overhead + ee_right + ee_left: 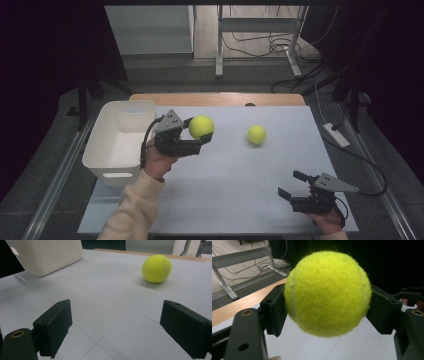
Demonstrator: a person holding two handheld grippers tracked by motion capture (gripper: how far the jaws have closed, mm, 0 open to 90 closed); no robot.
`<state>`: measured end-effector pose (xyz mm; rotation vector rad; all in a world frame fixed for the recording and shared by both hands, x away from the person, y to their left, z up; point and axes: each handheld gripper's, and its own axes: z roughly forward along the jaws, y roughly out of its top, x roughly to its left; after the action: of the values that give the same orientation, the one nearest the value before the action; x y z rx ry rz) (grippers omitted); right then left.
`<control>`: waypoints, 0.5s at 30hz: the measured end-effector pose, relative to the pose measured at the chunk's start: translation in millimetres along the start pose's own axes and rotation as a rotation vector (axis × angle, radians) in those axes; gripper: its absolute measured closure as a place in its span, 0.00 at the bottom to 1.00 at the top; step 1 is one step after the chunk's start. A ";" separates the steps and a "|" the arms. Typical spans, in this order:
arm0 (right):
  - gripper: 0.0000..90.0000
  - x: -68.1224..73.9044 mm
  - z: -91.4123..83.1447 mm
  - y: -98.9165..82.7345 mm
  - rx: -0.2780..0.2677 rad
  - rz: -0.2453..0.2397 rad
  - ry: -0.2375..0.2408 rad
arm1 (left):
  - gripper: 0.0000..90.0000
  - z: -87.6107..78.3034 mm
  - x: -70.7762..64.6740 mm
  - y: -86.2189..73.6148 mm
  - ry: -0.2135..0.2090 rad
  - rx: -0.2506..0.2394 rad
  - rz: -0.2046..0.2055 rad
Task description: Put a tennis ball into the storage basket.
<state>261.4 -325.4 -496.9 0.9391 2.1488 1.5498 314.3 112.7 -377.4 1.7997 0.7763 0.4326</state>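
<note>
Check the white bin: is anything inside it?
In the high view the white bin shows bare walls and floor, nothing inside. Its near-right corner is covered by the left claw, shut on a tennis ball. The second ball lies on the table.

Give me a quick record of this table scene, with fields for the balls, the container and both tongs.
held ball: fuzzy yellow-green tennis ball, lifted off the table
left tongs: shut on the held ball
other ball: second yellow-green tennis ball, resting on the pale grey tabletop
right tongs: open, nothing between the jaws, near right corner
container: white plastic bin, left edge of tabletop, just left of the held ball
</note>
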 end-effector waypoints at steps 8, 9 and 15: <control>0.12 0.4 0.8 -0.2 0.000 -0.001 0.001 | 0.30 -9.1 7.6 4.0 0.024 -0.013 -0.008; 0.12 0.2 0.6 -0.2 0.000 -0.001 0.001 | 0.30 -9.9 8.1 4.4 0.024 -0.014 -0.010; 0.12 -0.1 -0.2 -0.1 -0.003 0.000 -0.003 | 0.30 -15.8 11.8 6.2 0.038 -0.024 -0.017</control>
<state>261.3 -325.6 -496.9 0.9399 2.1438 1.5499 314.8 130.5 -366.8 1.7663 0.8091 0.4648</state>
